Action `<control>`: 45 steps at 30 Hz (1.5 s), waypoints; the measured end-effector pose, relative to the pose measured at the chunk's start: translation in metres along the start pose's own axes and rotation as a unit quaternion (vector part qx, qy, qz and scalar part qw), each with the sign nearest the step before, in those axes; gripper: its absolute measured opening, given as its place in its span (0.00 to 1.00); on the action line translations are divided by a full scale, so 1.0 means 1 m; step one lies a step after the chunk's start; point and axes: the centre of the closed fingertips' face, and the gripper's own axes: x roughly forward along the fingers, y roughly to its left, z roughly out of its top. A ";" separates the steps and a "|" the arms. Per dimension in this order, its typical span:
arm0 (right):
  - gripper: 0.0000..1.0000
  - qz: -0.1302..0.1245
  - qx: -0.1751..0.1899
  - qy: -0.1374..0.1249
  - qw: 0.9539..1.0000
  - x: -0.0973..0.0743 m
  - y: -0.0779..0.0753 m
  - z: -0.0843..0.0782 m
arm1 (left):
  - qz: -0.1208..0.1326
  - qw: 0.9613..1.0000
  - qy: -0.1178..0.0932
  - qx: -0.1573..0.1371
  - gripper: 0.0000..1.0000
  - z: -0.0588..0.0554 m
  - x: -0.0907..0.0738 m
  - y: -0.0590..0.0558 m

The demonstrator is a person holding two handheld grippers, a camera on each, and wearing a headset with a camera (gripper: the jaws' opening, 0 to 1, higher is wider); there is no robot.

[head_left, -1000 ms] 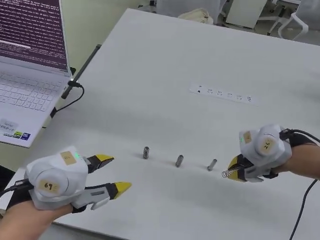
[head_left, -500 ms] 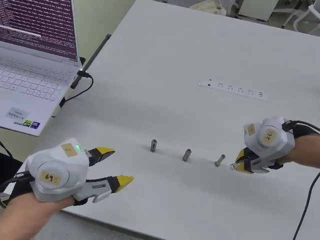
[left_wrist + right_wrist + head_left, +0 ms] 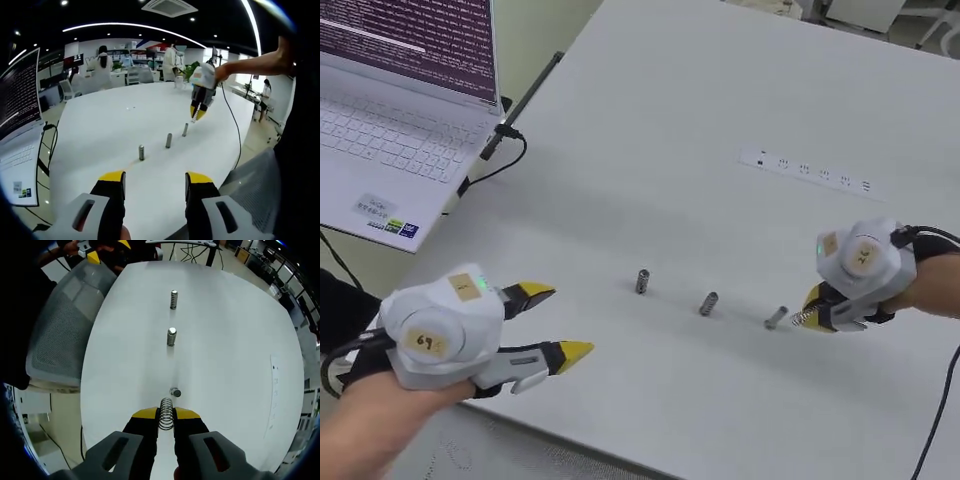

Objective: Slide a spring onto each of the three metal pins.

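Three short metal pins stand in a row on the white table: the left pin (image 3: 642, 281) and middle pin (image 3: 709, 304) each carry a spring, and the right pin (image 3: 776, 318) is bare. In the right gripper view they line up as the bare pin (image 3: 175, 392), middle pin (image 3: 171, 336) and far pin (image 3: 173, 299). My right gripper (image 3: 817, 317) is shut on a spring (image 3: 165, 414) whose free end points at the bare pin, a little short of it. My left gripper (image 3: 552, 320) hovers open over the table's near left edge, holding nothing.
An open laptop (image 3: 405, 110) sits at the far left with a cable (image 3: 498, 160) trailing off its side. A white power strip (image 3: 806, 172) lies behind the pins. A grey mesh chair (image 3: 62, 325) stands by the table edge. People stand in the background (image 3: 102, 65).
My right gripper has carried the spring closer to the bare pin. The head camera has shifted, moving the whole scene right. The left gripper stays open in place.
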 end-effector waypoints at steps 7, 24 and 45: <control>0.09 0.004 -0.007 0.008 1.000 0.003 -0.007 0.000 | 0.002 1.000 0.004 -0.004 0.42 -0.002 -0.001 0.004; 0.09 0.014 -0.020 0.018 1.000 0.010 -0.013 0.004 | 0.006 1.000 0.007 -0.012 0.42 -0.004 0.000 0.008; 0.09 0.022 -0.038 0.032 0.999 0.022 -0.014 0.010 | 0.009 1.000 0.009 -0.018 0.41 -0.006 0.000 0.013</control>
